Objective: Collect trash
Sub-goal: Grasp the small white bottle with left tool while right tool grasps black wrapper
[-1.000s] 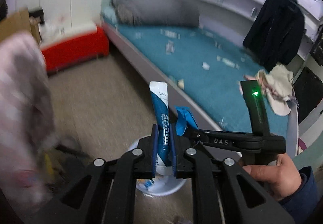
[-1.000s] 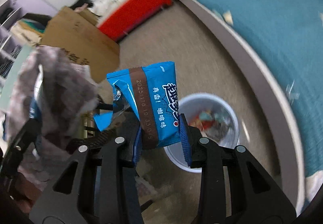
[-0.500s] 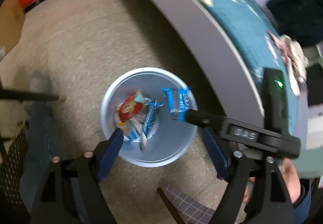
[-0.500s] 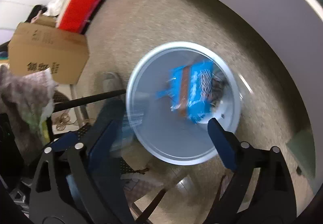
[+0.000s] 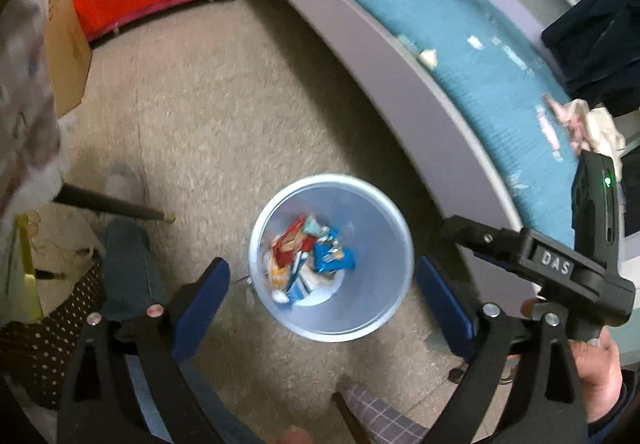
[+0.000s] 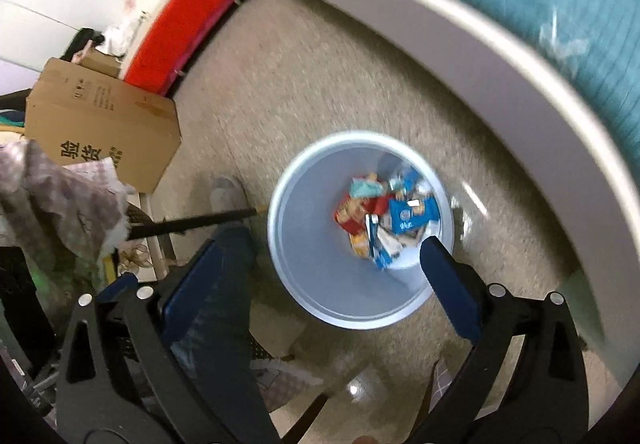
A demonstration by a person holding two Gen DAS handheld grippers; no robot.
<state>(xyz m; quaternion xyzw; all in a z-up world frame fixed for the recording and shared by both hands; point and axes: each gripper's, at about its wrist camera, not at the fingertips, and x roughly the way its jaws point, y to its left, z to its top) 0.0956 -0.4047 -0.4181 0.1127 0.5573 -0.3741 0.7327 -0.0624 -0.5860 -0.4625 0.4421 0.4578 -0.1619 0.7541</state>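
Note:
A pale blue round bin [image 5: 384,320] stands on the carpet beside the bed. It holds several snack wrappers [image 5: 316,256] in blue, red and orange. My left gripper [image 5: 320,272] hangs above the bin pointing down, its jaws opening wide with nothing between them. In the right wrist view the bin [image 6: 280,184] and the wrappers [image 6: 400,212] show again. My right gripper [image 6: 320,246] is also over the bin, jaws opening, empty. The right gripper's black body [image 5: 552,264] and the hand [image 5: 600,372] holding it show at the left view's right edge.
A bed with a teal cover [image 5: 460,44] and grey frame [image 5: 380,56] curves along the right, with paper scraps [image 5: 428,56] on it. A red box [image 5: 156,0] and a cardboard box [image 6: 100,112] stand at the back. A jeans leg [image 5: 132,264] and dark rod [image 5: 120,204] are left of the bin.
Both grippers tipped down over the bin and let go: the blue stick pack left the left one, the blue snack bag left the right one. Both now lie in the bin.

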